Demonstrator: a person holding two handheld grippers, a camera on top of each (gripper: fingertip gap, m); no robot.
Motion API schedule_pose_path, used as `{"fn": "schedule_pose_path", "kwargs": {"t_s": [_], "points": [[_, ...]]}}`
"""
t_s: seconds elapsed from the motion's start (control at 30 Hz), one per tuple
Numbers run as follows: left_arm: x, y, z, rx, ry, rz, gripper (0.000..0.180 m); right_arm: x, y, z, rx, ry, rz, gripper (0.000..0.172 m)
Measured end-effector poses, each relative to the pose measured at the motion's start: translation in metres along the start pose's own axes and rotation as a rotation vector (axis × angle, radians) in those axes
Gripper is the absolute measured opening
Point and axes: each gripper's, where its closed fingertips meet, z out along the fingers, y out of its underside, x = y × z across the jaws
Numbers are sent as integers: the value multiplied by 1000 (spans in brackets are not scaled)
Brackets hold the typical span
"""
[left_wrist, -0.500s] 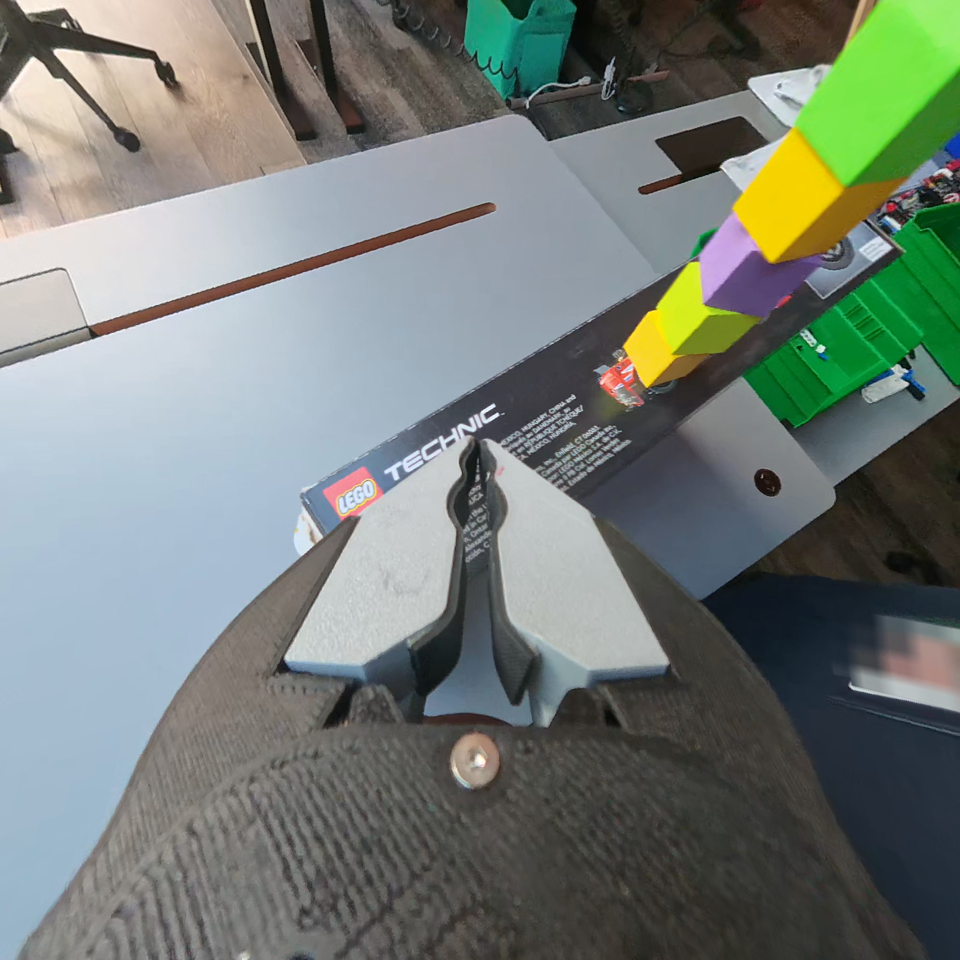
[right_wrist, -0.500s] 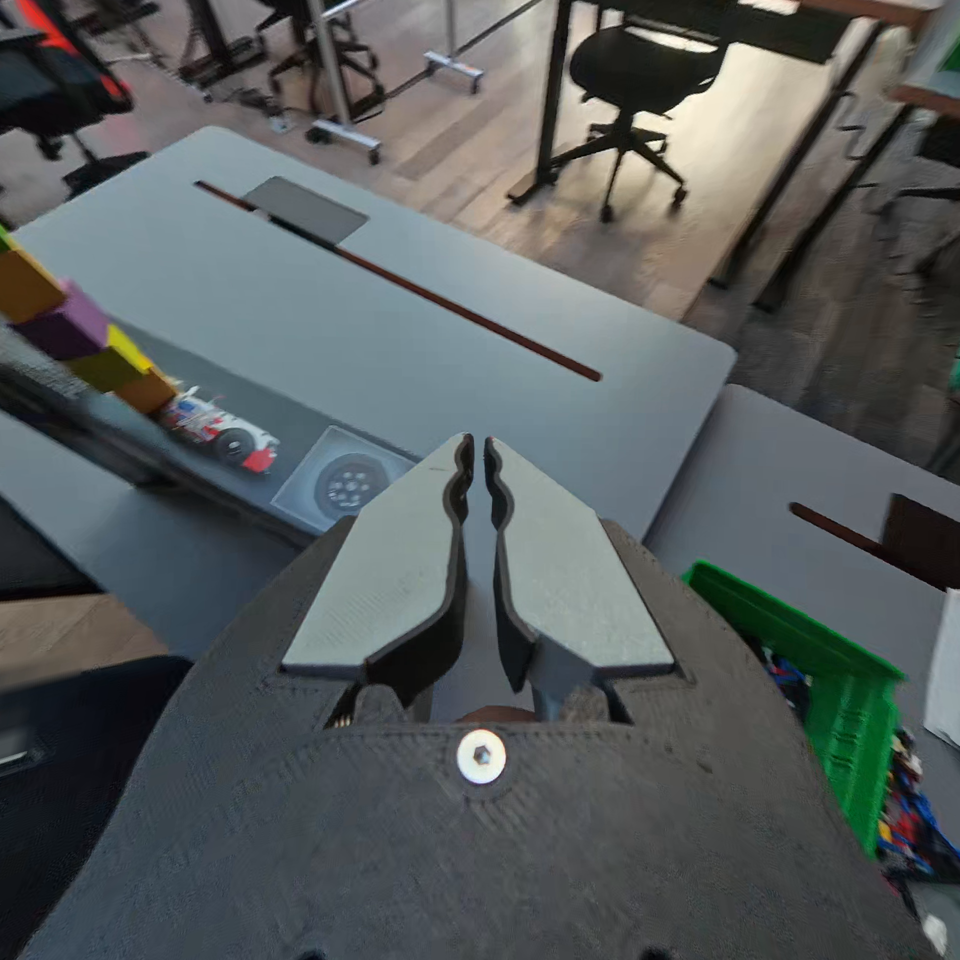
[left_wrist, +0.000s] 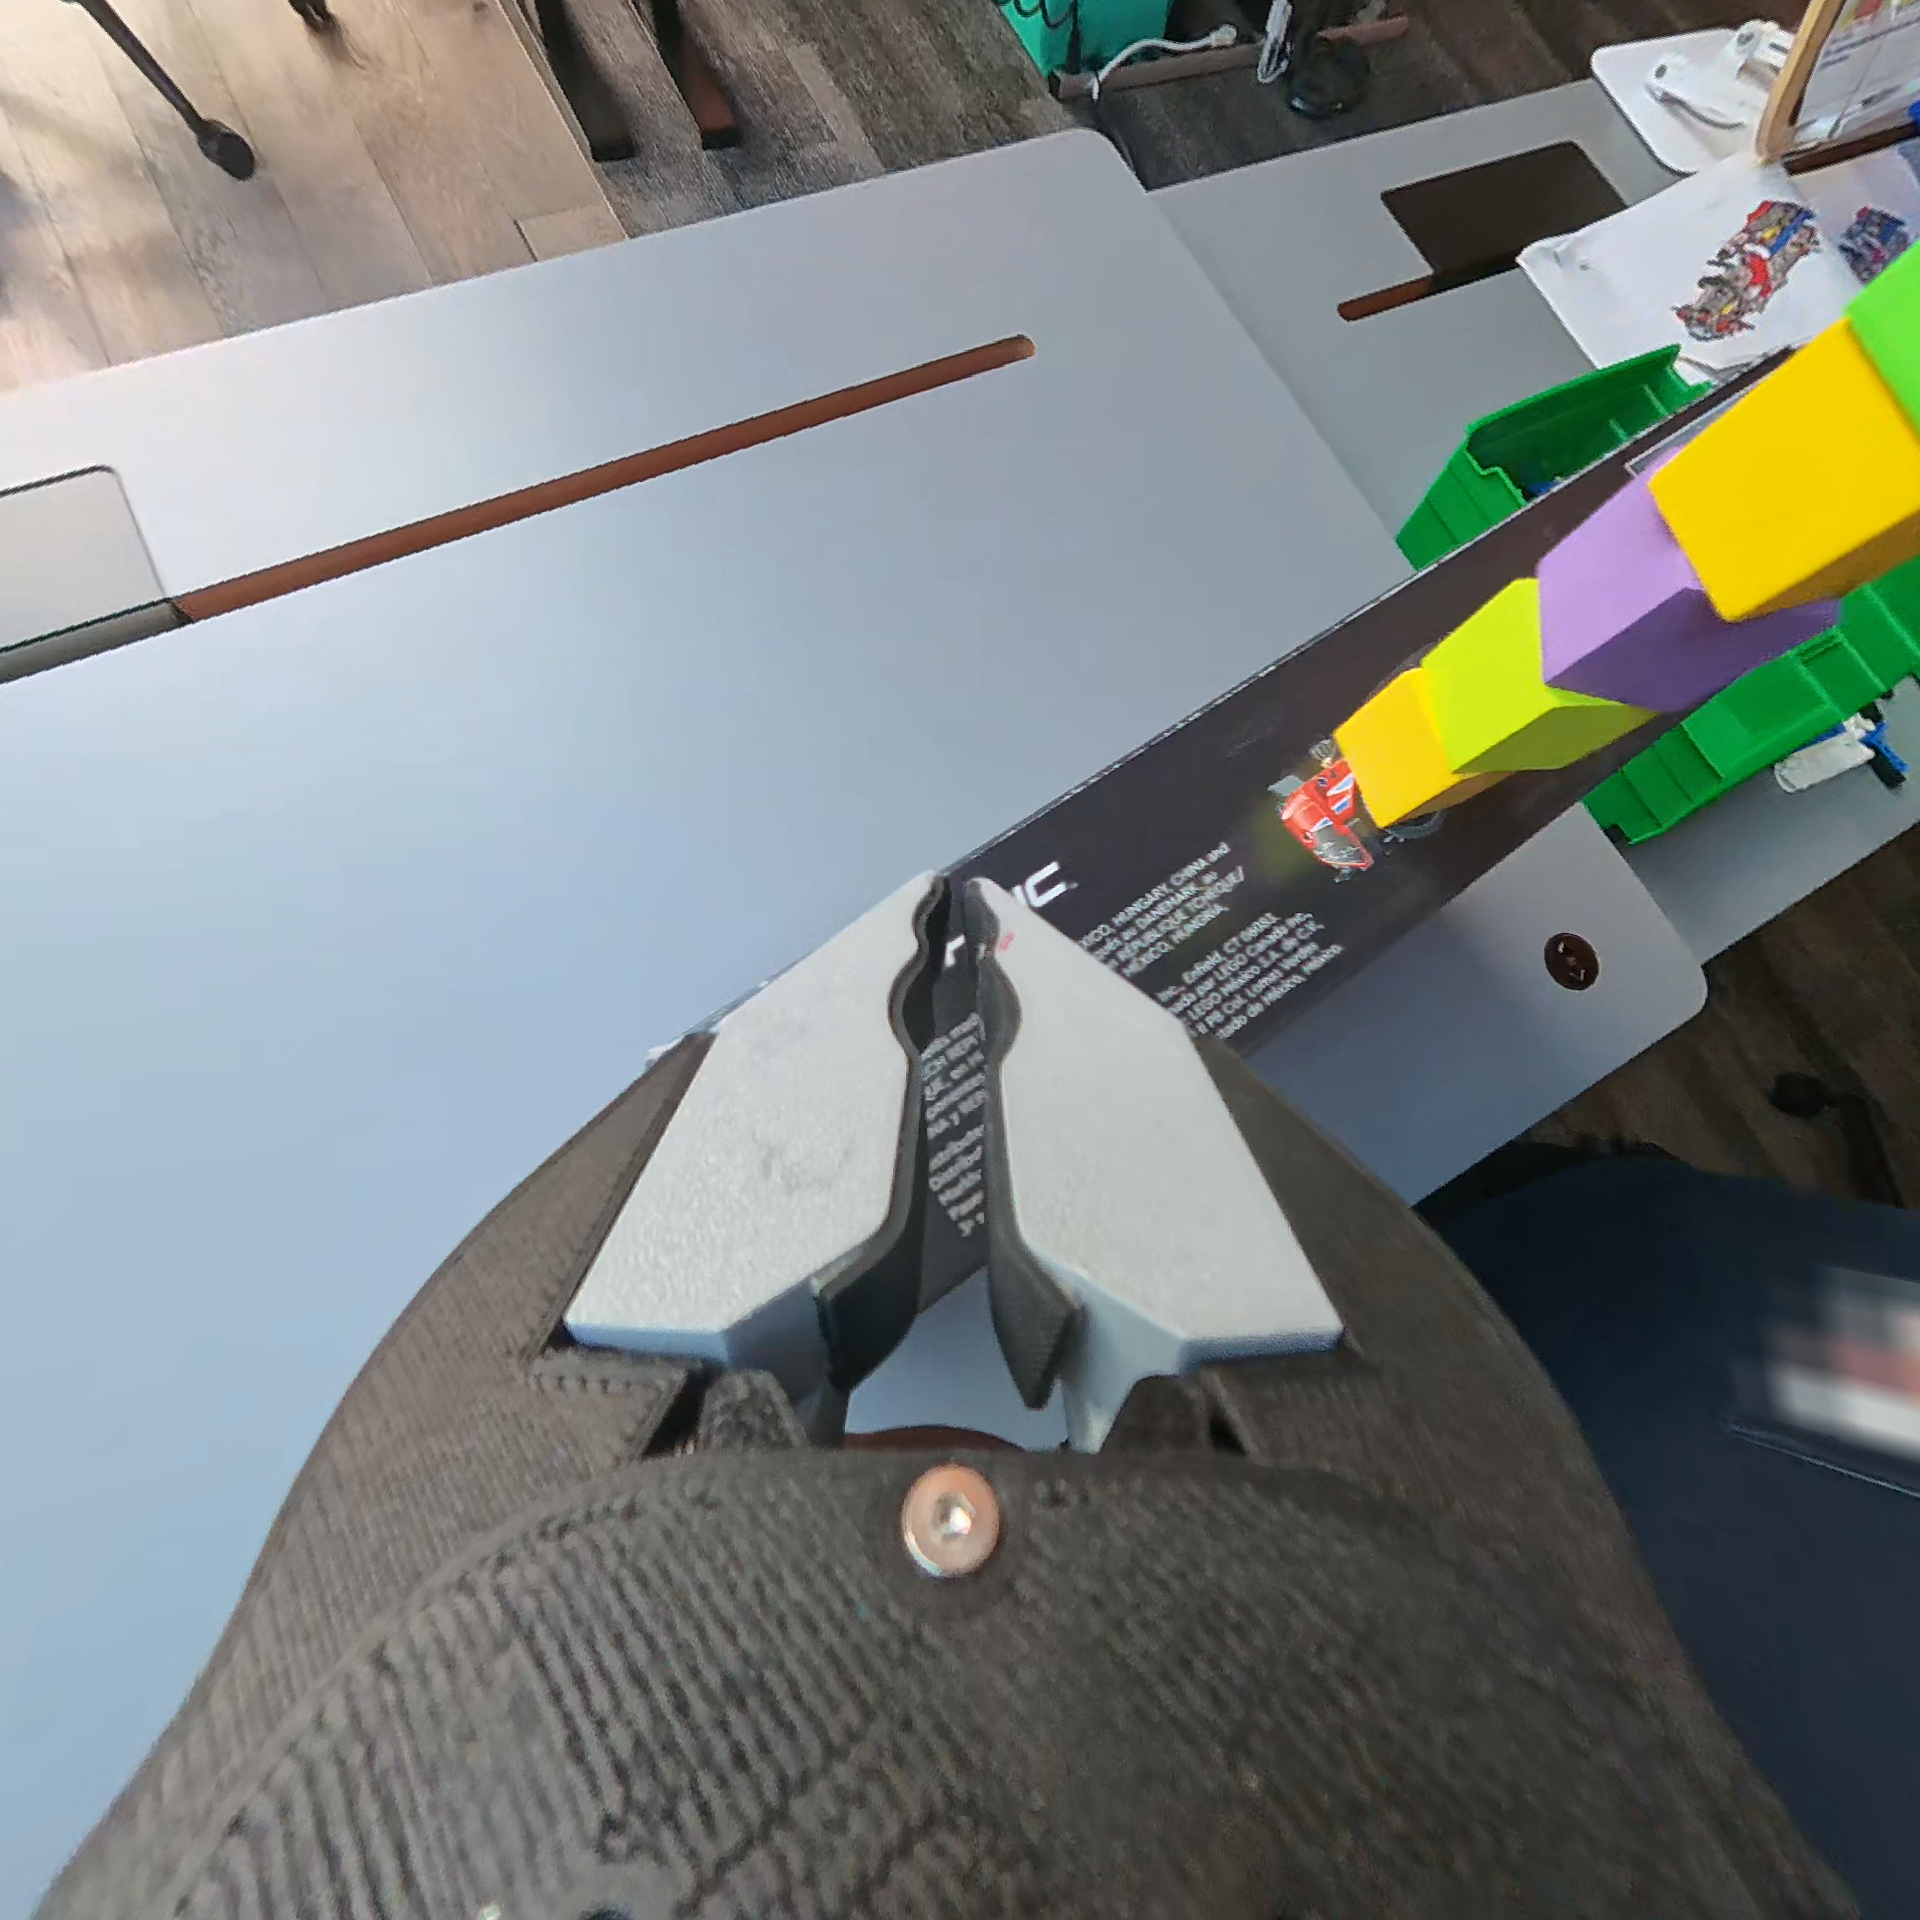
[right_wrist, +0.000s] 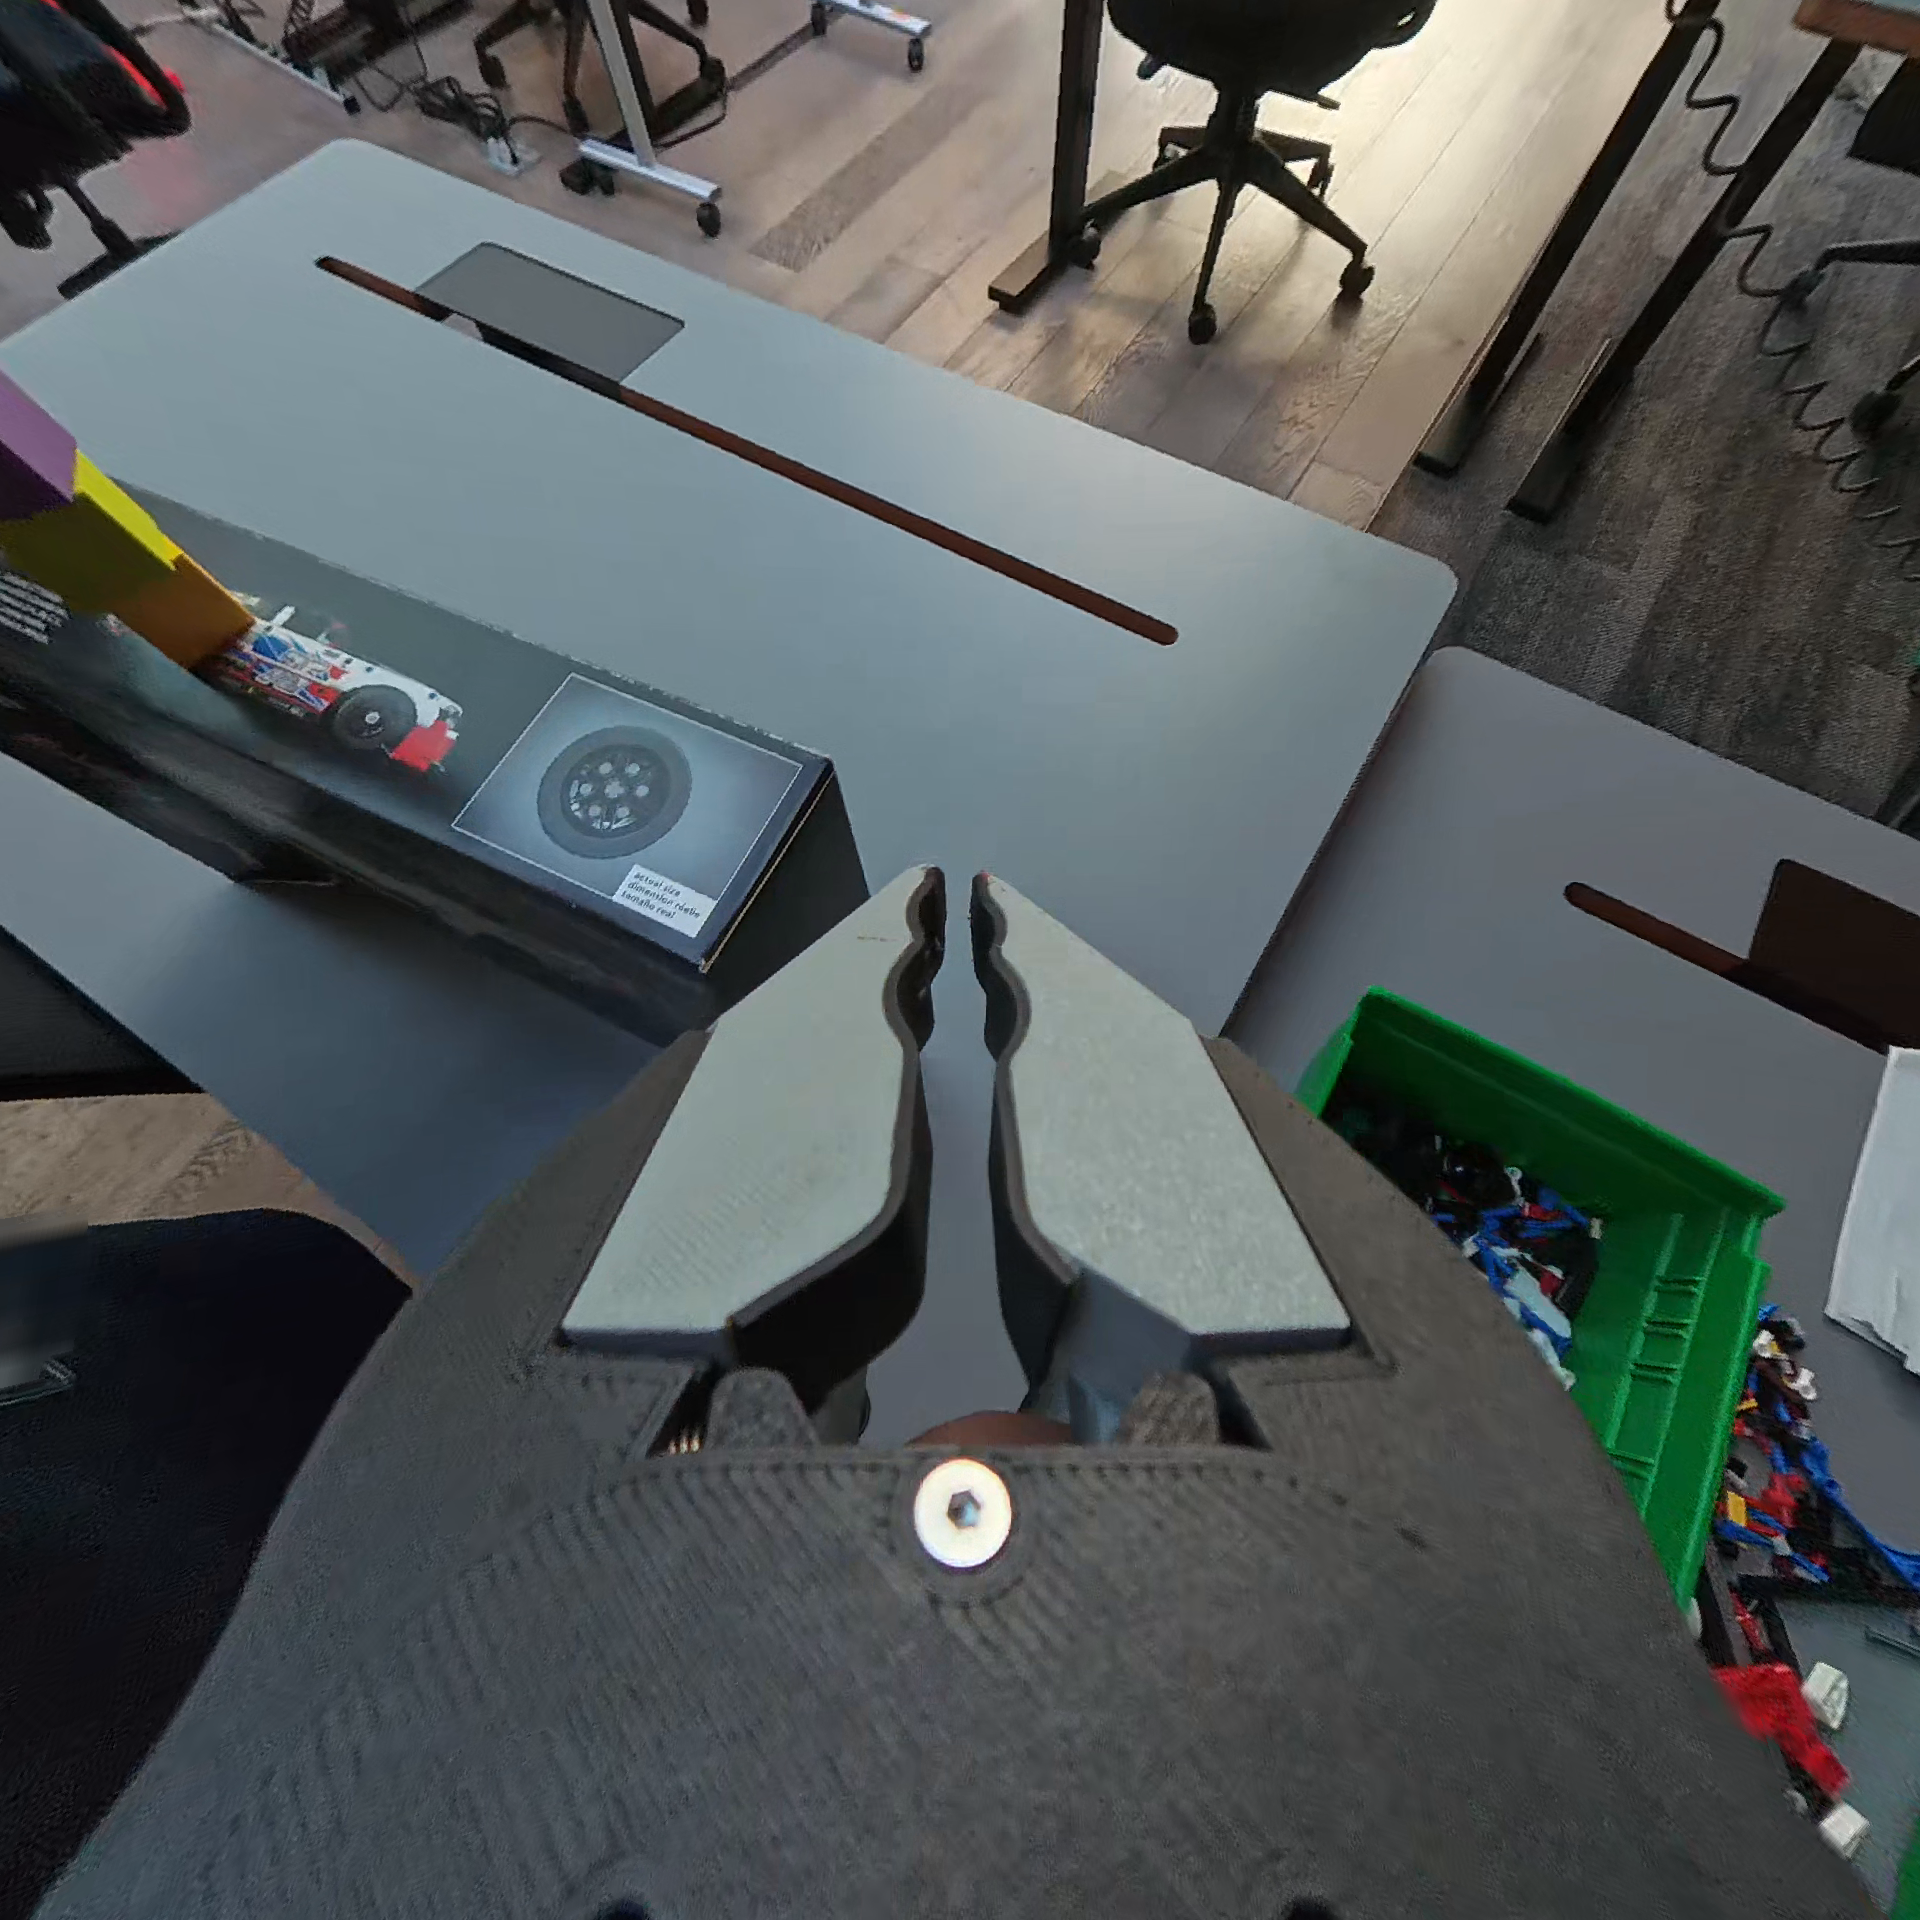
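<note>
A long black cardboard box (left_wrist: 1195, 904) lies on the grey table (left_wrist: 520, 779). A stack of coloured blocks (left_wrist: 1621, 613), yellow, lime, purple, yellow and green, stands on it. My left gripper (left_wrist: 954, 891) is shut with nothing between its pads and hovers over the near left end of the box. In the right wrist view the box (right_wrist: 499, 769) lies to the left, with the lower blocks (right_wrist: 114, 561) at the left edge. My right gripper (right_wrist: 958, 883) is shut and empty, just off the right end of the box above the table (right_wrist: 935, 582).
A green bin (right_wrist: 1662, 1299) of small bricks stands at the right on a second table (right_wrist: 1558, 831). Loose bricks (right_wrist: 1787, 1507) and a white sheet (right_wrist: 1881, 1226) lie beside it. The bin also shows in the left wrist view (left_wrist: 1538, 457). An office chair (right_wrist: 1247, 104) stands beyond. The gap from one gripper's tips to the other's is roughly 40 cm.
Both grippers stay shut and empty. My left gripper has shifted slightly over the box's end. My right gripper has drawn back, so the box's right end shows farther off.
</note>
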Motion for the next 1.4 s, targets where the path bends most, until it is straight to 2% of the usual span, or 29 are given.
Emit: {"fn": "schedule_pose_path", "kwargs": {"t_s": [0.23,0.57,0.9,1.07,1.23,1.3,1.4], "points": [[43,6,21,-56,103,60,0,-22,18,8,-43,-77,-6,3],[81,-3,35,-60,171,96,11,-60,11,22,-31,-185,-37,4],[99,-15,49,-94,191,143,9,-64,-2,35,-3,-214,-73,5],[138,-40,71,-116,260,210,6,-49,7,42,-2,-218,-40,5],[205,-90,113,-102,342,347,3,-6,26,43,1,-160,53,7],[207,-105,128,-137,307,380,4,19,39,42,-9,-135,109,10],[208,-115,131,-142,337,352,0,60,71,40,-71,-79,151,11]]}}
